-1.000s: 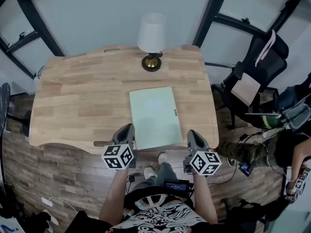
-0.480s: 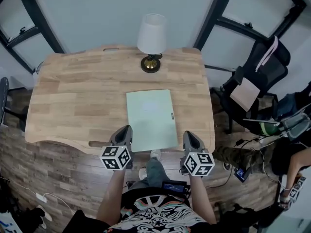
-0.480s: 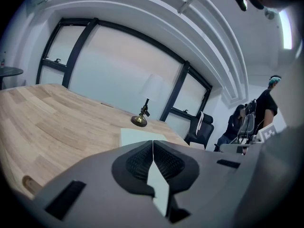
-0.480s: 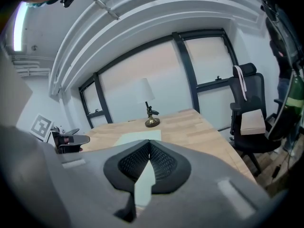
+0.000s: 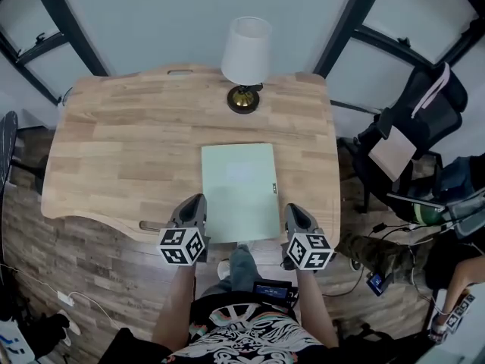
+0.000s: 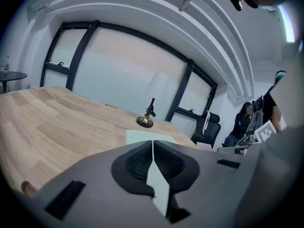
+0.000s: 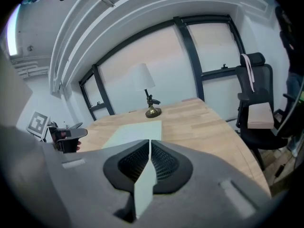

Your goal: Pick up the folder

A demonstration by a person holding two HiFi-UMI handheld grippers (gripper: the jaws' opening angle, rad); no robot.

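I held my left tool (image 5: 192, 206) and my right tool (image 5: 295, 211) side by side at the near edge of the table (image 5: 121, 150), 1 on each side of the folder (image 5: 240, 192). Both tools had their jaws pressed together, with nothing between them; each tool's own view showed the 2 ribbed pads meeting along a thin line.

The folder was pale green and lay flat and closed on the table's right half, its long sides running from the near edge toward the far edge. Its near short side came almost to the table's near edge. My left tool pointed along the folder's left long side, just beside its near left corner. My right tool sat just beside the near right corner, close to the table's near right corner. I could not tell whether either tool's tip touched the folder or the wood.

Beyond the folder, at the middle of the far edge, a lamp (image 5: 245, 59) with a white shade and a brass base stood upright, well apart from the folder. The rest of the table top was bare light wood. Off the right edge, on the floor (image 5: 98, 271), stood a black office chair (image 5: 413, 139) with a tan cushion on its seat.
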